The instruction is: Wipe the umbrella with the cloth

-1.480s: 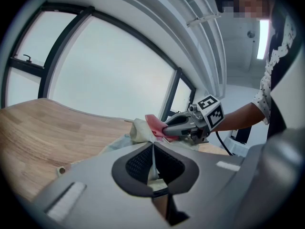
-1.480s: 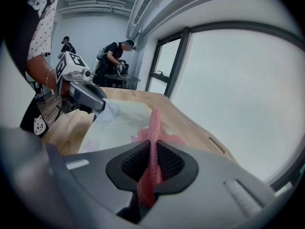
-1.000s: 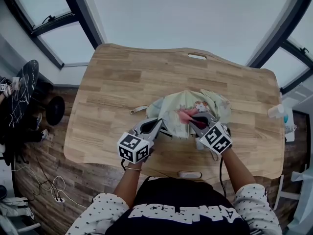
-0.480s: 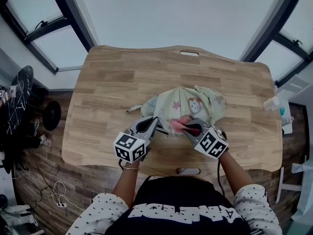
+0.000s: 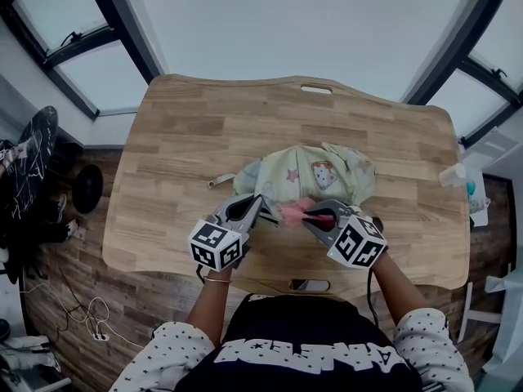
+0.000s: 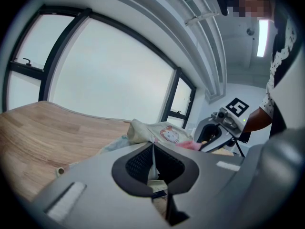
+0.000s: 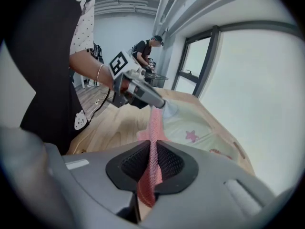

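A collapsed pale green umbrella (image 5: 306, 172) with star and cat prints lies crumpled mid-table. My left gripper (image 5: 263, 206) is at its near left edge, shut on a fold of the umbrella fabric; in the left gripper view a thin pale edge sits pinched between the jaws (image 6: 152, 149). My right gripper (image 5: 310, 216) is shut on a pink mesh cloth (image 5: 292, 211), which hangs against the umbrella's near edge. In the right gripper view the cloth (image 7: 155, 125) runs from the jaws (image 7: 153, 162) toward the left gripper (image 7: 139, 93) and the umbrella (image 7: 193, 128).
The wooden table (image 5: 196, 137) has a slot at its far edge (image 5: 317, 89) and one at the near edge (image 5: 309, 285). The umbrella's strap (image 5: 219, 181) trails left. A small bottle (image 5: 452, 175) stands at the right edge. A person (image 7: 148, 51) stands far off.
My right gripper has drawn the pink cloth back across the umbrella, from near the cat print to the near edge. The left gripper has kept its hold in place.
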The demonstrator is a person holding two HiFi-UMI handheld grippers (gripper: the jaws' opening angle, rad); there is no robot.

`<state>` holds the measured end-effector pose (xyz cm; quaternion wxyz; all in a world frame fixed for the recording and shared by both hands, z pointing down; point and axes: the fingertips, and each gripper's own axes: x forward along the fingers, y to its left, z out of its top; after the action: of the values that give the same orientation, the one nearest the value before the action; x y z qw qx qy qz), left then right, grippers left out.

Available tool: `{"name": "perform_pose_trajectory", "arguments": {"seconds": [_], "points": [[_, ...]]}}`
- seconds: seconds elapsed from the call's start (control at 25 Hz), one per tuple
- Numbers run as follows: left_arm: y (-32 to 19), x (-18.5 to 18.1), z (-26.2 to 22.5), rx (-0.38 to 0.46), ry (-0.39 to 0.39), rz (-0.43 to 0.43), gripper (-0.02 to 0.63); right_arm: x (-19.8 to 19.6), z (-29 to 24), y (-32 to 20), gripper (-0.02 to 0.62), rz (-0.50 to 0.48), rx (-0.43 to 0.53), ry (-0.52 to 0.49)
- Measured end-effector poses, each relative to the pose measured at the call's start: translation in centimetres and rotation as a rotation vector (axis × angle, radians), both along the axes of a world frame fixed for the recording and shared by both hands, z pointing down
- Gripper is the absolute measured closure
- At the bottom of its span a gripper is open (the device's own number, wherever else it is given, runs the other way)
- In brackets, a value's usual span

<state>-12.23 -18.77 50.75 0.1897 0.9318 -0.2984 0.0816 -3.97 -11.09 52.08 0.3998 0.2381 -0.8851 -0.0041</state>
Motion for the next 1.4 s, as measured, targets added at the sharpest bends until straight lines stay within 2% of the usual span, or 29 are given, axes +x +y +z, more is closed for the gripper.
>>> {"name": "perform_pose_trajectory", "arguments": {"seconds": [0.12,0.24,0.36,0.52,0.8,1.16,1.4], "points": [[0.1,0.1,-0.2,0.0,0.003,-0.012,0.603,1.5,-3.2,-3.3,0.545,0.077,0.073,-0.05],[0.3,0.3,-0.3,0.0,0.006,-0.024,0.603,3.8,-4.8,-7.0,0.546,0.163,0.14,-0.036],[0.8,0.5,-0.4,-0.001,0.007,-0.038,0.603,5.5,-5.3,-9.7,0.545,0.215,0.156,-0.01],[1.3,0.5,-0.6,0.0,0.006,-0.056,0.603,6.5,-4.2,-11.2,0.545,0.207,0.142,0.047],[1.4,0.4,-0.8,0.003,0.0,-0.09,0.603,7.5,-0.7,-8.0,0.545,0.139,0.063,0.103],[1.9,1.0,-1.1,0.007,-0.006,-0.11,0.603,8.8,1.8,-2.6,0.546,0.128,-0.025,0.085],[2.4,1.4,-1.4,0.016,-0.008,-0.107,0.603,8.9,2.5,-0.5,0.546,0.122,-0.047,0.063]]}}
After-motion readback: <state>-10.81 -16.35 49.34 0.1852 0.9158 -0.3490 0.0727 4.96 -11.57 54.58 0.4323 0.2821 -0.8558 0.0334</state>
